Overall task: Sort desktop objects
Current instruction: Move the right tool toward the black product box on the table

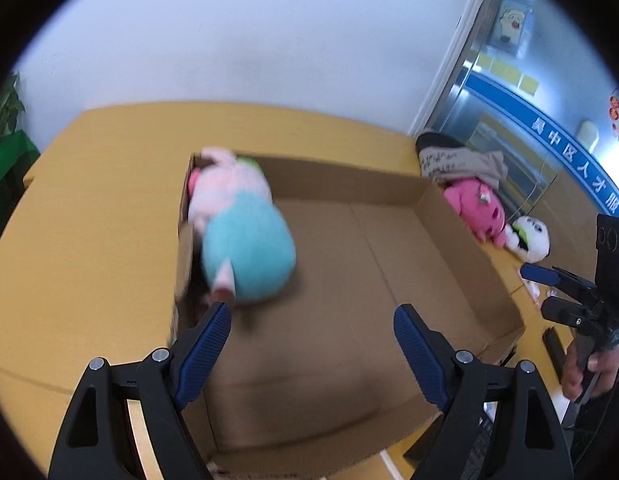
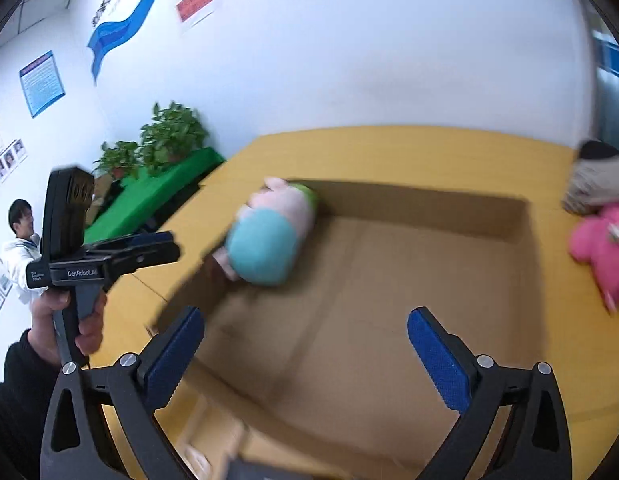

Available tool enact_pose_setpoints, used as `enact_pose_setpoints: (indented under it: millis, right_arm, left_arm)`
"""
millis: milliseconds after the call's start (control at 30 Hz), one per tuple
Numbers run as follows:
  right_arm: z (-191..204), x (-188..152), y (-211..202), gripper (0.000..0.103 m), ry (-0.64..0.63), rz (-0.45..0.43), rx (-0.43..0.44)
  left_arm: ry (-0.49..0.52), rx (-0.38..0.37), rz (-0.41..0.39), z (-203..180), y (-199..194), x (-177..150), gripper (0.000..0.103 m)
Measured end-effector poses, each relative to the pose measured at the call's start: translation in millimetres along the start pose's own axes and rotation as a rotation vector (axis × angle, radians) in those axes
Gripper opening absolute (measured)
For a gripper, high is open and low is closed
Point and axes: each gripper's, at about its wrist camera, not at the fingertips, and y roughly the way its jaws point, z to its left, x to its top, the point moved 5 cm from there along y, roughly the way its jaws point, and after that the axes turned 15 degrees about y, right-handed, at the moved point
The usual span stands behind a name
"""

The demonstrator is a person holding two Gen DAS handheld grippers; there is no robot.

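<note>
An open cardboard box (image 1: pixel 349 280) sits on the yellow desk (image 1: pixel 89 220). A pink plush pig in a teal dress (image 1: pixel 245 240) lies blurred in the box's left part, against its left wall; it also shows in the right wrist view (image 2: pixel 265 240). My left gripper (image 1: pixel 313 332) is open and empty above the box's near side. My right gripper (image 2: pixel 305 344) is open and empty over the box (image 2: pixel 389 280). A magenta plush (image 1: pixel 475 208) and a white plush (image 1: pixel 531 236) lie on the desk right of the box.
A grey and black cloth bundle (image 1: pixel 457 160) lies behind the magenta plush (image 2: pixel 601 248). Potted plants (image 2: pixel 169 136) on a green-covered stand are left of the desk. A person in white (image 2: pixel 19 248) stands far left. The white wall is behind the desk.
</note>
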Motion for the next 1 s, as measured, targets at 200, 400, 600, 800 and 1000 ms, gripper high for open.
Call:
enact_pose_setpoints:
  millis: [200, 400, 600, 800, 1000]
  right_arm:
    - [-81.8, -72.6, -4.7, 0.103, 0.042, 0.162, -0.136]
    - [-121.8, -85.7, -37.2, 0.098, 0.098, 0.159, -0.156]
    - [-119.5, -82.2, -35.8, 0.099, 0.07, 0.143, -0.203]
    - [-75.8, -76.0, -51.7, 0.103, 0.0, 0.036, -0.205]
    - [-39.2, -81.1, -71.3, 0.103, -0.023, -0.064, -0.184]
  left_arm:
    - [-0.053, -0.02, 0.049, -8.5, 9.0, -43.9, 0.083]
    - [-0.096, -0.006, 0.151, -7.9, 20.0, -79.8, 0.073]
    - [-0.062, 0.06, 0.079, -15.7, -5.1, -77.9, 0.073]
    - [0.066, 0.15, -0.119, -57.2, -60.6, -57.8, 0.08]
    - [0.065, 0.144, -0.196, -85.7, -84.0, -51.2, 0.08]
